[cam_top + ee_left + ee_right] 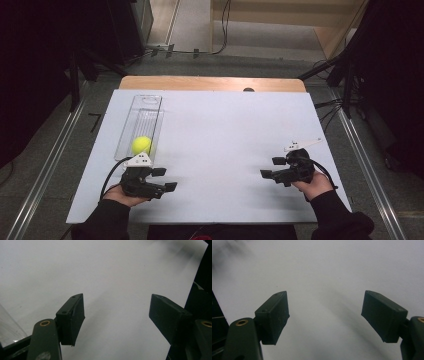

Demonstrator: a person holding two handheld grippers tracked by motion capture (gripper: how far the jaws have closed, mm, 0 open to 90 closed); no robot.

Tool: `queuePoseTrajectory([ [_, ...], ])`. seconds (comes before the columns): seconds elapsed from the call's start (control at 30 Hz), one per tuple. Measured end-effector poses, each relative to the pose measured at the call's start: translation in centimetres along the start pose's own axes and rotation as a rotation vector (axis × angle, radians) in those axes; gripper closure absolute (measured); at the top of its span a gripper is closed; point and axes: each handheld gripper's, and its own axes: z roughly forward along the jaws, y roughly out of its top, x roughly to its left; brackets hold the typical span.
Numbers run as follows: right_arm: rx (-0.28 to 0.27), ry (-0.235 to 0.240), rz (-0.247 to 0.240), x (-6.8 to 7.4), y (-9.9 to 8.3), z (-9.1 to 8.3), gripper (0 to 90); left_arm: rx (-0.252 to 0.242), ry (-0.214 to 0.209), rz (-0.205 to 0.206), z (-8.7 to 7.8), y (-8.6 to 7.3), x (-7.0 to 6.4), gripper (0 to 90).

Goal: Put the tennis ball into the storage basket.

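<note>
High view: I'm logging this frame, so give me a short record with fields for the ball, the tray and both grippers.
ball: yellow tennis ball, inside the tray's near end
tray: clear, long tray on the table's left side
table: white top
left gripper: jaws open, holding nothing, just in front of the tray
right gripper: jaws open, holding nothing, on the table's right side

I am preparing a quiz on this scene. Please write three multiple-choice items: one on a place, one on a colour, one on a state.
1. Where does the ball lie?
A. in the clear tray
B. between the grippers
C. on the floor

2. What colour is the ball?
A. red
B. yellow-green
C. blue

3. How stand the jaws of the left gripper?
A. shut on the ball
B. shut, empty
C. open, empty

Answers: 1 A, the ball sits at the tray's near end; 2 B, seen from the high view; 3 C, bare table shows between the jaws.
</note>
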Motion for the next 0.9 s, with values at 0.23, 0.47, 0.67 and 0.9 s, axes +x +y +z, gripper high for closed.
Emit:
queuePoseTrajectory([
  [0.23, -0.003, -0.005, 0.010, -0.3, -0.7, -0.4, 19.9, 0.001, 0.000, 0.001, -0.1, 0.0, 0.0, 29.2],
  [0.47, 0.001, -0.015, 0.021, -0.7, -1.3, -0.4, 19.9, 0.000, 0.000, 0.001, -0.1, 0.0, 0.1, 29.1],
  [0.67, 0.007, -0.010, 0.018, -0.7, -1.2, -0.2, 19.9, 0.001, -0.001, 0.001, 0.0, 0.0, 0.0, 29.1],
  [0.9, 0.008, -0.010, 0.016, -0.7, -1.2, -0.2, 19.9, 0.003, -0.001, 0.004, 0.0, 0.0, 0.0, 29.1],
])
